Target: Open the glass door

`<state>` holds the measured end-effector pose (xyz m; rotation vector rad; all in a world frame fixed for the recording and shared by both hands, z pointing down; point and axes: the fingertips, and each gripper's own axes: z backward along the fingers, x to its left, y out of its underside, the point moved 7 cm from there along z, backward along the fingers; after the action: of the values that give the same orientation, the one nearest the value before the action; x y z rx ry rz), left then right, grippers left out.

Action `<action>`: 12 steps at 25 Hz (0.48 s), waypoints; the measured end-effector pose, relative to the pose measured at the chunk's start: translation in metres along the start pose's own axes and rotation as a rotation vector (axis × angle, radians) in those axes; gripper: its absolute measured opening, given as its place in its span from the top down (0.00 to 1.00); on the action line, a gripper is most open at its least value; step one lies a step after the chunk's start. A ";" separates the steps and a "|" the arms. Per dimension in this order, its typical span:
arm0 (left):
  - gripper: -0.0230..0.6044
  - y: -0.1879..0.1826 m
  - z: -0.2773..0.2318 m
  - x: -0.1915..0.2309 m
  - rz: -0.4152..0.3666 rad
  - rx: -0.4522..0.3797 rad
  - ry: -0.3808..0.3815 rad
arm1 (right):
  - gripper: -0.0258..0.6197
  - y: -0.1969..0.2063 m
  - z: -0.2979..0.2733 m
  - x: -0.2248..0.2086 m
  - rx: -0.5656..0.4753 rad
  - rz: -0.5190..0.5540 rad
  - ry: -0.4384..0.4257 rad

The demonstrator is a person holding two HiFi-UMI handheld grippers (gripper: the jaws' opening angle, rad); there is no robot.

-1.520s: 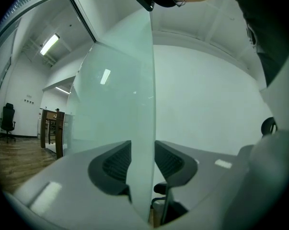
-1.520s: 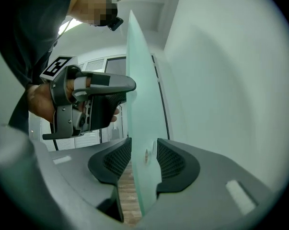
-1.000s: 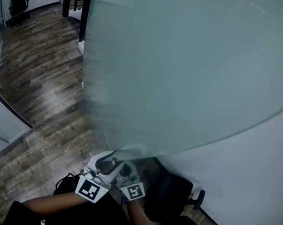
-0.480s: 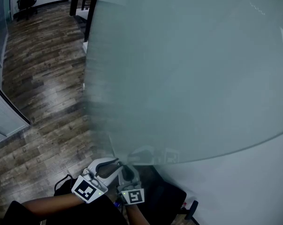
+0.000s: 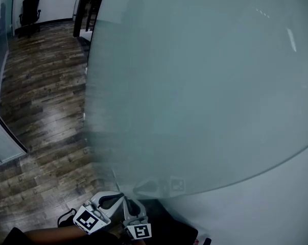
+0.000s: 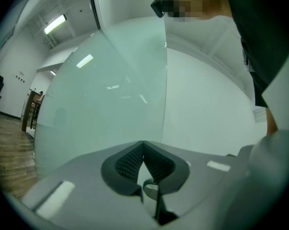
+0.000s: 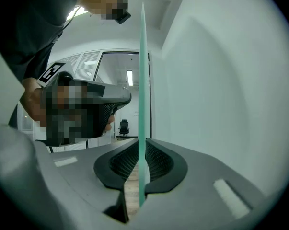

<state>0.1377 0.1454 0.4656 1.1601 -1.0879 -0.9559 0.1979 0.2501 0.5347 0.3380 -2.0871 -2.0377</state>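
Note:
The frosted glass door (image 5: 194,86) fills most of the head view and stands edge-on in the right gripper view as a thin green pane (image 7: 143,80). My right gripper (image 7: 142,150) is shut on that edge, with a pad pressed to each side of the glass. In the head view it sits low, right at the door's edge (image 5: 131,202). My left gripper (image 6: 143,145) is shut with nothing between its pads. It hovers beside the right one (image 5: 118,195), facing the glass door's frosted face (image 6: 110,104). The left gripper (image 7: 110,99) also shows left of the pane.
A white wall (image 5: 256,208) runs behind the door on the right. Wood floor (image 5: 41,96) stretches to the left, with a glass partition (image 5: 0,137) at the far left and a black office chair (image 5: 28,11) at the back. A dark chair base (image 5: 169,228) lies near my feet.
Both grippers have slid lower toward the bottom edge of the head view. The left gripper's jaws have closed from wide open to shut.

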 end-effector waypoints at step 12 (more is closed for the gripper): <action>0.96 -0.005 -0.023 -0.016 0.028 -0.019 -0.038 | 0.89 -0.005 0.011 -0.045 0.003 0.041 -0.034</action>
<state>0.1563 0.1648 0.4568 1.1118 -1.1207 -0.9682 0.2376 0.2744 0.5296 0.2599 -2.0991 -2.0312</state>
